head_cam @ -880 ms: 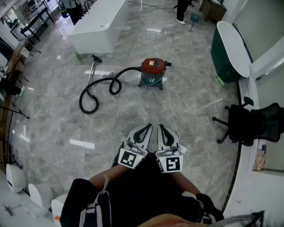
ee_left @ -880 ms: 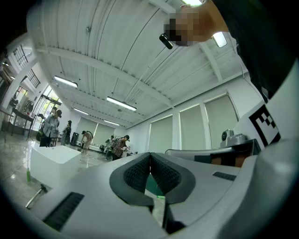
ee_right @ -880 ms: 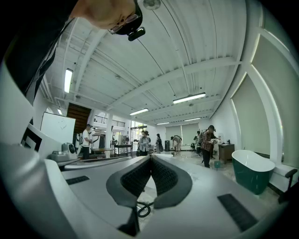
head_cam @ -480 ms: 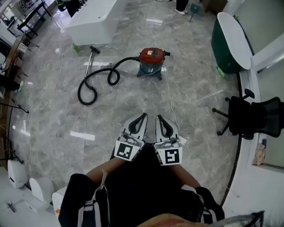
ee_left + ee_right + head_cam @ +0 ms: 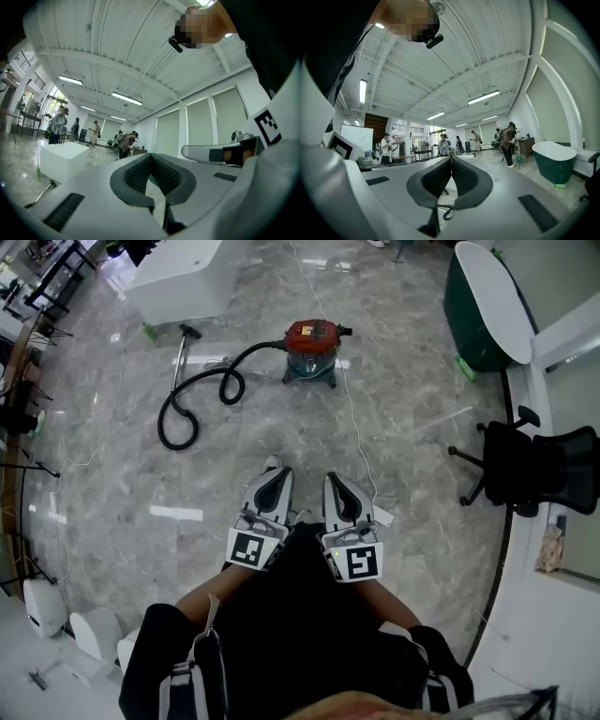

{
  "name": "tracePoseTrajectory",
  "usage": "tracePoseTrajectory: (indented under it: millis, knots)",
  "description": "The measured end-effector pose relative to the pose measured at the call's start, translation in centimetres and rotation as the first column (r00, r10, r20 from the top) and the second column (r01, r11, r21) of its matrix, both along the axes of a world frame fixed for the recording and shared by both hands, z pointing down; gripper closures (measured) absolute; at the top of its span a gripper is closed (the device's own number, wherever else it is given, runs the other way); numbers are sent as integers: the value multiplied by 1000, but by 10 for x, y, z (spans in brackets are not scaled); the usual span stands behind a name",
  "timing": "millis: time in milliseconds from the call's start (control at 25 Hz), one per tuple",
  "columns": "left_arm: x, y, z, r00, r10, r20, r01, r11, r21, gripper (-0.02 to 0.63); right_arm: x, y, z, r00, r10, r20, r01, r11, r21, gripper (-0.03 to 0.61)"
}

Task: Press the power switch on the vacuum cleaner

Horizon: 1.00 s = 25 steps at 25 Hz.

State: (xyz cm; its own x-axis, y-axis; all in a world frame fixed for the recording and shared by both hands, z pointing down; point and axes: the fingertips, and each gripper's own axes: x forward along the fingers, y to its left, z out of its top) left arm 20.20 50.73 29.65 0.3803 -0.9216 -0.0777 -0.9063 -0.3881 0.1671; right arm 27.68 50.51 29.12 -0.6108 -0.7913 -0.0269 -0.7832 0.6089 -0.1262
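– Where is the vacuum cleaner (image 5: 311,351) now?

– It stands on the grey floor (image 5: 422,474), well apart from us, straight ahead. In the head view it has slid toward the top of the picture compared with a moment ago, and it looks no bigger. We think our head has tipped further down; we have not really come closer.

– And our two claws?

– The left gripper (image 5: 271,466) and the right gripper (image 5: 330,477) are side by side in front of our body, a little higher in the picture than before. In each gripper view the ribbed pads meet at the tips, and nothing is held between them. Both point level into the room, not down at the machine.

– Can we see the power switch?

– No, it is too small from here; only the red lid shows. The black hose (image 5: 197,395) curls to the left, and a white cord (image 5: 354,442) runs from the machine toward us.

– So what does this mean?

– In our judgement the pressing has not begun. We must first walk up, minding the cord.
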Motion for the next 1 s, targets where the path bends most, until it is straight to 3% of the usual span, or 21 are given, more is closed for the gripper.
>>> tracePoseTrajectory:
  millis: [200, 400, 640, 840, 1000]
  knots:
    - [-4, -20, 2, 1000, -27, -14, 26, 1000, -16, 594, 15, -21, 9, 1000, 26, -1, -26, 999, -36, 560]
    - [2, -41, -3, 1000, 4, -27, -4, 1000, 11, 594, 13, -43, 9, 999, 32, -10, -32, 999, -39, 560]
    - [-21, -90, 2, 998, -19, -64, 19, 1000, 3, 594, 1, -93, 12, 999, 23, -26, -24, 999, -46, 560]
    - [-36, -155, 9, 996, 23, -83, -21, 1000, 21, 594, -23, -154, 20, 999, 23, -32, -25, 998, -53, 560]
    - [-59, -226, 11, 997, 35, -74, -36, 999, -14, 594, -45, -228, 5, 998, 60, -14, -60, 997, -41, 560]
